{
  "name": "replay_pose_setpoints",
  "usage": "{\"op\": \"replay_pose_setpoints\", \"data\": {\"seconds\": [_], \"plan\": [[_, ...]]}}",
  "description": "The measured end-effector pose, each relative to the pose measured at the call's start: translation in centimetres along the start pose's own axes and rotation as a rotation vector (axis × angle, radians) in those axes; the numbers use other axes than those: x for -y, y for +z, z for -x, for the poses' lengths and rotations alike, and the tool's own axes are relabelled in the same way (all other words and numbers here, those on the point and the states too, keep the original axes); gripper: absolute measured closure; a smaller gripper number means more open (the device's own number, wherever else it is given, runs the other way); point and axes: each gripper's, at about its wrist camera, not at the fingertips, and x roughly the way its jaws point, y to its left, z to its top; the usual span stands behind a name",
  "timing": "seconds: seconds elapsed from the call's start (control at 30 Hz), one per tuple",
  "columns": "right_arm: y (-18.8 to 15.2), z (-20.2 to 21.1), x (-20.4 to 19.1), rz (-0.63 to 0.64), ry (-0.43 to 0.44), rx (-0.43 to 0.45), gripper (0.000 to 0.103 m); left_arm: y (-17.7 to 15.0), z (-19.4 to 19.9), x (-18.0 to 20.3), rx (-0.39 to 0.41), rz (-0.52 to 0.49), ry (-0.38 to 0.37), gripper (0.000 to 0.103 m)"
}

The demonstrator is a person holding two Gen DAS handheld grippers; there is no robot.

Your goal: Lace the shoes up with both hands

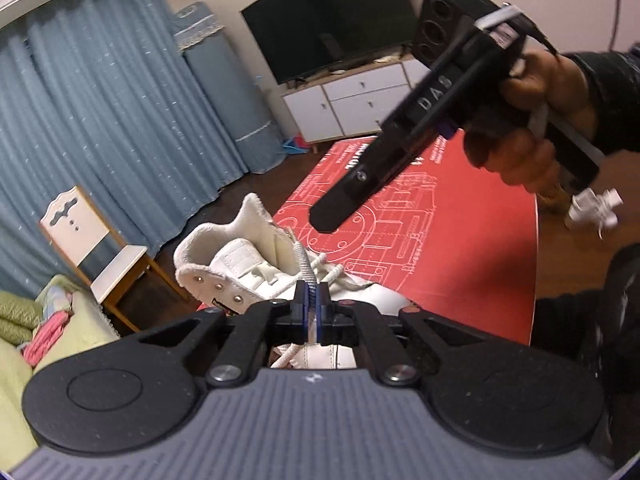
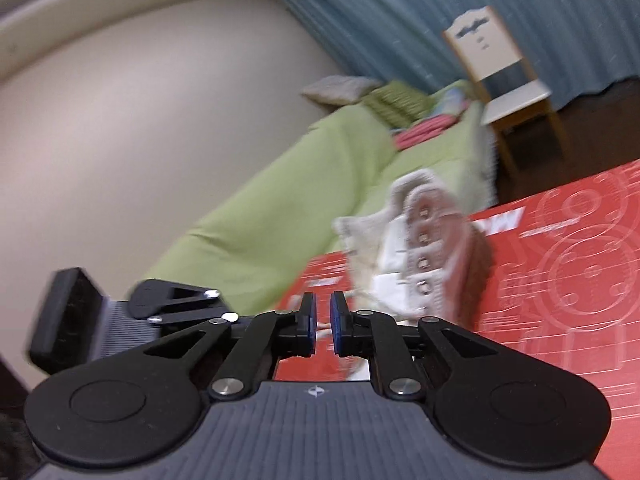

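Note:
A white high-top shoe [image 1: 224, 268] lies on a red printed mat [image 1: 460, 240]. My left gripper [image 1: 311, 300] is shut on a white shoelace [image 1: 303, 264], whose end sticks up above the blue pads. A further stretch of lace runs below the jaws toward the shoe. My right gripper [image 1: 326, 216], held by a hand [image 1: 532, 128], hovers above the mat to the right of the shoe and touches nothing. In the right wrist view the right gripper [image 2: 323, 316] stands open with a narrow gap and nothing between its pads, and the blurred shoe [image 2: 420, 248] lies just beyond it.
A white and wood chair [image 1: 92, 248] stands by blue curtains [image 1: 100, 100]. A green covered bed [image 2: 300, 192] with folded cloths borders the mat. A television [image 1: 332, 20] sits on a white cabinet [image 1: 352, 104]. A small white object [image 1: 596, 208] lies right of the mat.

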Motion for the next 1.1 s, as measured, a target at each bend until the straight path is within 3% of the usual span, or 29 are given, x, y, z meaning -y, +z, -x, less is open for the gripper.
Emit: {"op": "replay_pose_setpoints", "data": {"seconds": [0.1,0.23,0.53,0.7,0.77,0.93,1.1], "plan": [[0.0,0.2,0.7,-0.036,0.036,-0.004,0.089,-0.2,-0.2,0.4,0.015,-0.033,-0.025,0.102],[-0.1,0.5,3.0,-0.171,0.151,-0.017,0.089,-0.6,-0.1,0.9,0.024,-0.063,-0.040,0.102],[0.0,0.7,6.5,-0.319,0.243,-0.018,0.089,-1.4,0.0,1.8,0.018,-0.104,-0.057,0.102],[-0.1,0.7,7.2,-0.328,0.245,-0.047,0.090,-1.5,0.3,1.7,0.015,-0.104,-0.056,0.102],[-0.1,0.8,7.2,-0.333,0.255,-0.051,0.096,-1.4,0.1,1.5,0.010,-0.088,-0.051,0.101],[0.0,1.4,6.4,-0.294,0.185,0.004,0.099,-1.0,-0.1,0.5,0.015,0.036,-0.038,0.092],[-0.6,1.8,6.2,-0.311,0.145,0.047,0.099,-0.3,-0.8,0.6,0.035,0.043,-0.010,0.088]]}}
